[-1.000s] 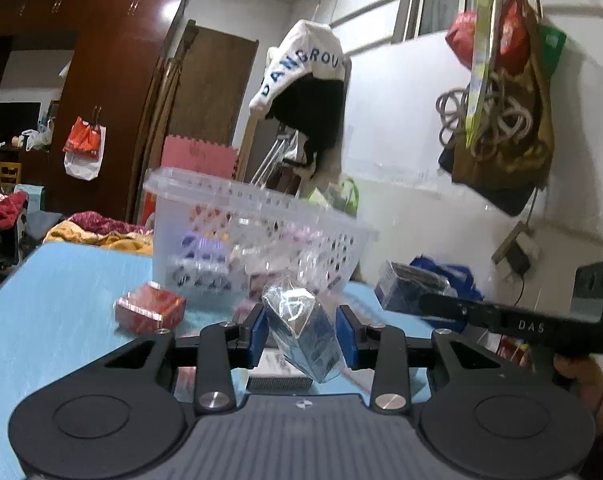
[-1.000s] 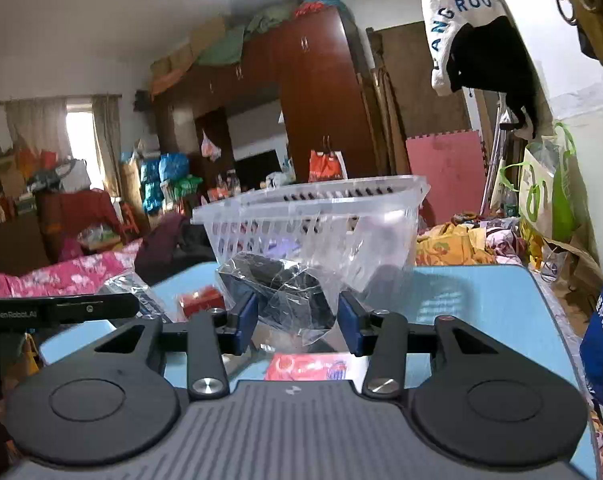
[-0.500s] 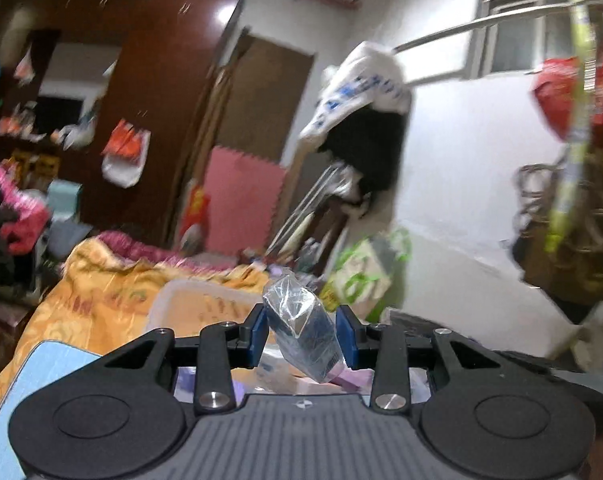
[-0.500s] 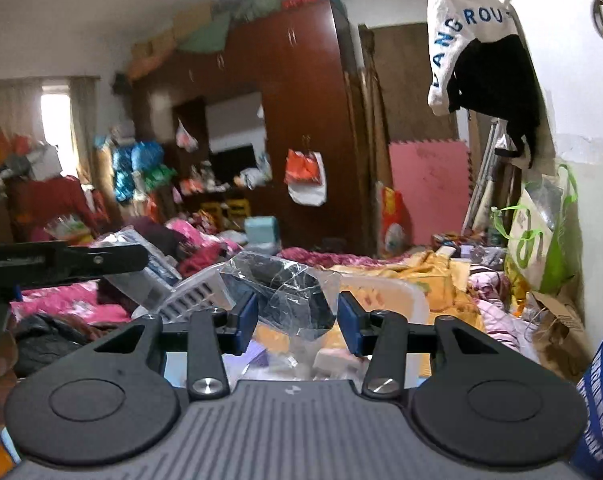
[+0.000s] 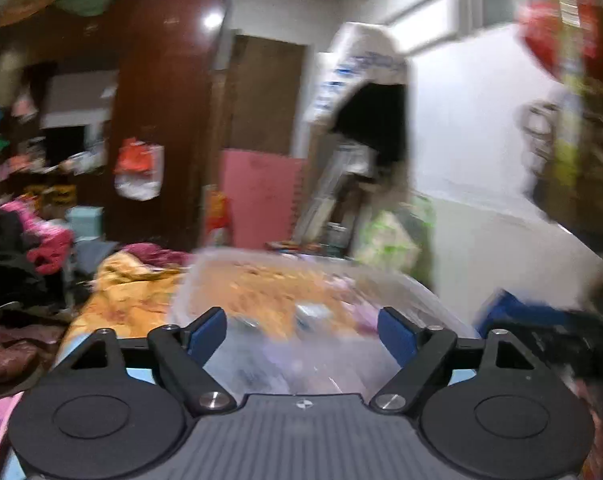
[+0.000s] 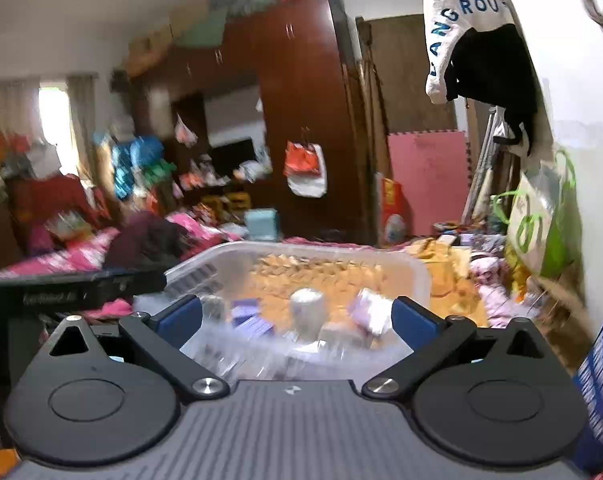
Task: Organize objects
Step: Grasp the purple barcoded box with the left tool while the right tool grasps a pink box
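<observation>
A clear plastic basket (image 5: 261, 258) (image 6: 417, 268) holds several small wrapped items, blurred by motion. My left gripper (image 5: 301, 332) is open and empty, just above the basket's near rim. My right gripper (image 6: 297, 316) is open and empty too, above the basket's near side. A white cylindrical item (image 6: 307, 308) and purple packets (image 6: 365, 312) lie inside the basket. The wrapped items I held are no longer between either gripper's fingers. The other gripper shows at the left in the right wrist view (image 6: 73, 284).
The basket stands on a blue-topped table (image 5: 67, 354). A yellow blanket (image 5: 133, 300) lies behind it. A dark wardrobe (image 6: 301, 120), a pink foam mat (image 6: 425, 180), hanging bags and a white wall (image 5: 481, 160) surround the place.
Both grippers rose over the basket and opened. The plastic-wrapped item in each has left the fingers; the wrapped items now lie in the basket below.
</observation>
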